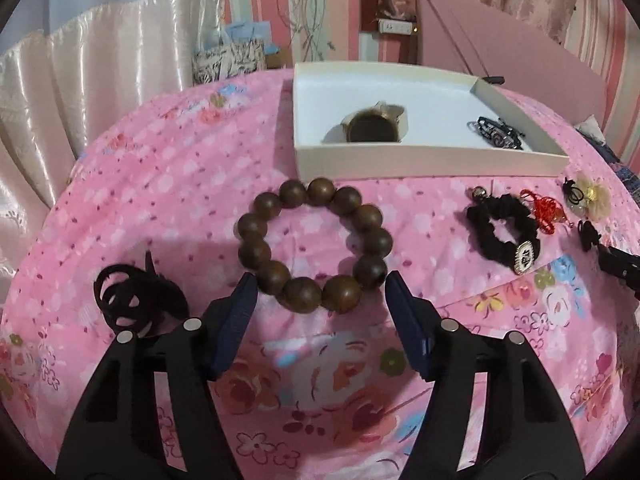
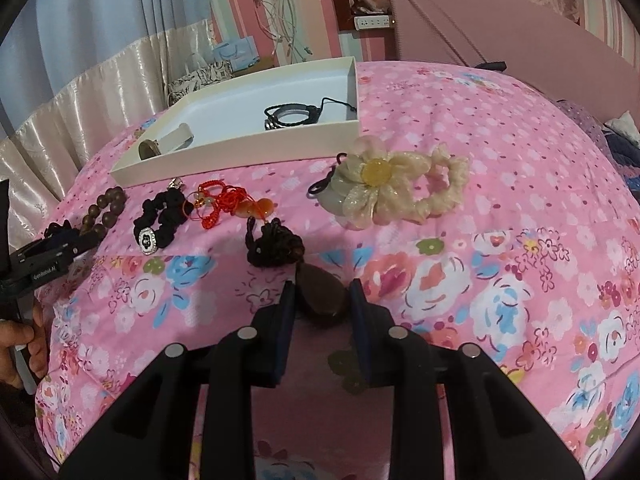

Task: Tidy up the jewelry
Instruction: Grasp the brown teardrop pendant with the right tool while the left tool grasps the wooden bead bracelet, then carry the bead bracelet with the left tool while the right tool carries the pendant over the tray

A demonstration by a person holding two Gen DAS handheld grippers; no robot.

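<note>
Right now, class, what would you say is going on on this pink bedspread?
A person is sorting jewelry into a white box with two handheld grippers. The left gripper straddles the near side of a brown bead bracelet, its pads at the beads on either side. The right gripper is shut on a dark brown oval piece. A watch and a black cord bracelet already lie in the box. A black scrunchie, a red cord piece and a cream flower hair tie wait on the bedspread.
</note>
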